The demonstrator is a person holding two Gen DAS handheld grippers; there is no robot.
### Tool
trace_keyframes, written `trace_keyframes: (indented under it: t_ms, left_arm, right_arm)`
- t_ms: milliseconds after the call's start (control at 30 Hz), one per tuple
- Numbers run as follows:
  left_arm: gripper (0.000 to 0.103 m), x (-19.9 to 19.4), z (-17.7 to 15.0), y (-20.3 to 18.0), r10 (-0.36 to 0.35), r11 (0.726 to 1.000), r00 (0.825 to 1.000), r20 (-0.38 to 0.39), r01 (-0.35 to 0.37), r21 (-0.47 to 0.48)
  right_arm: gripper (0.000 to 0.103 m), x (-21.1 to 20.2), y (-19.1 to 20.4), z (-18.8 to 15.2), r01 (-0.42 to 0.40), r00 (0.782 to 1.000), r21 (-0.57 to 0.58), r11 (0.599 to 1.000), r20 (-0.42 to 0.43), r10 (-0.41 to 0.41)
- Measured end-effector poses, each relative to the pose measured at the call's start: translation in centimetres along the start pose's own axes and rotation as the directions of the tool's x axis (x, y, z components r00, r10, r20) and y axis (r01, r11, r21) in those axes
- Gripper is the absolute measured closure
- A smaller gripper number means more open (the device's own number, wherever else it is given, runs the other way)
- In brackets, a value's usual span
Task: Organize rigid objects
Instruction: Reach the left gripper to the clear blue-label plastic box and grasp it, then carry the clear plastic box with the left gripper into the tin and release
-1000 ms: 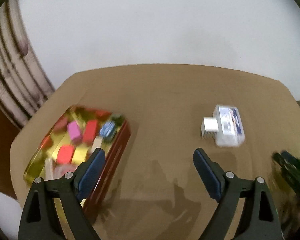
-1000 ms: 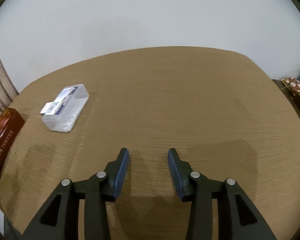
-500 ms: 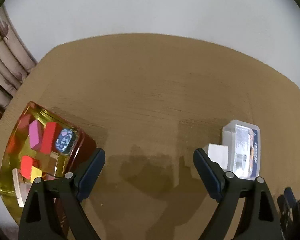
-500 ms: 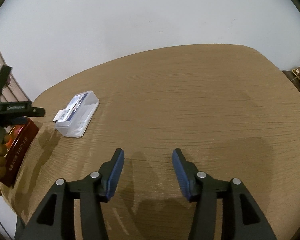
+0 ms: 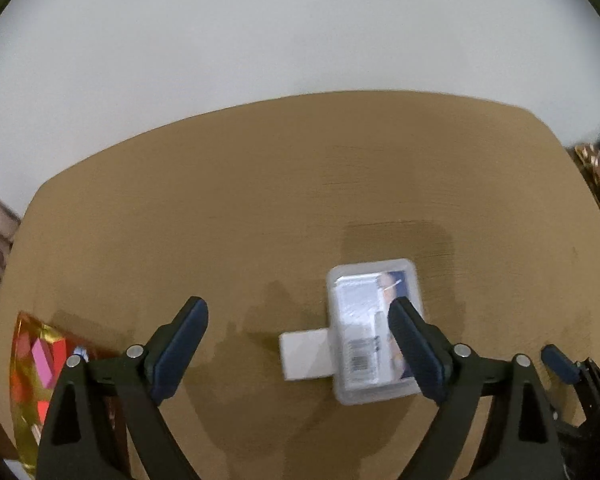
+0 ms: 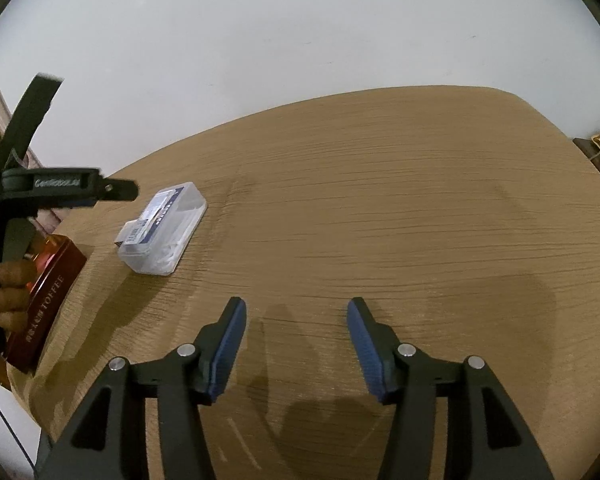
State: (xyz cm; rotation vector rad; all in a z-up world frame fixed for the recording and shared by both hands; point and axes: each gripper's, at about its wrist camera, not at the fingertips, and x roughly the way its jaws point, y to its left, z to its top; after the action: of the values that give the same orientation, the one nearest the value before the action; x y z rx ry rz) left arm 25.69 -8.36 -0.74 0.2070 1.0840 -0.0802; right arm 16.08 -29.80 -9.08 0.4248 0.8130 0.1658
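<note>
Left wrist view
- left tongs (image 5: 296, 330): spread wide, gripping nothing; jaws have just been opening further, only bare surface and the white tab between them
- clear plastic case (image 5: 374, 330): flat on the wooden surface (image 5: 220, 208), printed card inside; right finger of the left tongs overlaps its right edge in view, contact cannot be told
- white tab (image 5: 306, 355): sticks out from the case's left side, between the jaws
- tin (image 5: 34, 380): well left of the case at the surface edge, gold inside, pink and red blocks in it
- right tongs (image 5: 558, 360): one blue tip visible right of the case

Right wrist view
- right tongs (image 6: 296, 344): parted, nothing between; jaws have just been opening, over bare surface (image 6: 400, 200)
- clear plastic case (image 6: 163, 227): lying flat, well left of and beyond the right tongs
- toffee tin (image 6: 46, 304): left of the case, red side, at the surface edge
- left tongs (image 6: 116, 191): side-on, above and left of the case
- hand (image 6: 8, 292): grips the left tool's handle, left of the case
</note>
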Motion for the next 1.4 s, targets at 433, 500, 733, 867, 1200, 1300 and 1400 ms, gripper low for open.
trace_keyframes:
  t_ms: [433,500,733,867,1200,1300,1400]
  left_arm:
    - [0.010,3.7,2.5,-3.5,0.022,0.997,0.992,-0.125,-0.013,0.072]
    - [0.010,4.0,2.9,-3.2,0.035,0.997,0.991,-0.126,-0.026,0.078]
    - [0.009,4.4,2.5,-4.5,0.045,0.994,0.985,-0.168,-0.026,0.111]
    - [0.009,5.7,2.5,-5.2,0.025,0.993,0.977,-0.211,0.000,0.116]
    - [0.043,6.2,1.5,-8.1,0.057,0.975,0.984,-0.169,-0.019,0.221]
    - [0.043,4.7,1.4,-8.5,0.030,0.972,0.993,-0.111,-0.004,0.235]
    - [0.043,2.3,1.3,-7.9,0.022,0.976,0.998,-0.056,-0.009,0.218]
  right_arm:
    - [0.049,-1.8,-1.1,-0.2,-0.048,0.999,0.013,0.999,0.004,0.048]
    - [0.049,-2.1,-1.4,-0.2,-0.058,0.998,0.014,0.998,0.003,0.058]
    - [0.049,-3.0,-2.3,-0.1,-0.066,0.998,0.013,0.998,0.002,0.066]
    - [0.049,-3.1,-2.3,0.1,-0.068,0.998,0.015,0.998,0.001,0.068]
    - [0.049,-3.4,-2.7,0.6,-0.077,0.997,0.021,0.997,-0.004,0.077]
    - [0.049,-3.5,-2.9,0.6,-0.077,0.997,0.025,0.997,-0.005,0.077]
    - [0.049,-3.4,-2.9,0.8,-0.074,0.997,0.024,0.997,-0.007,0.074]
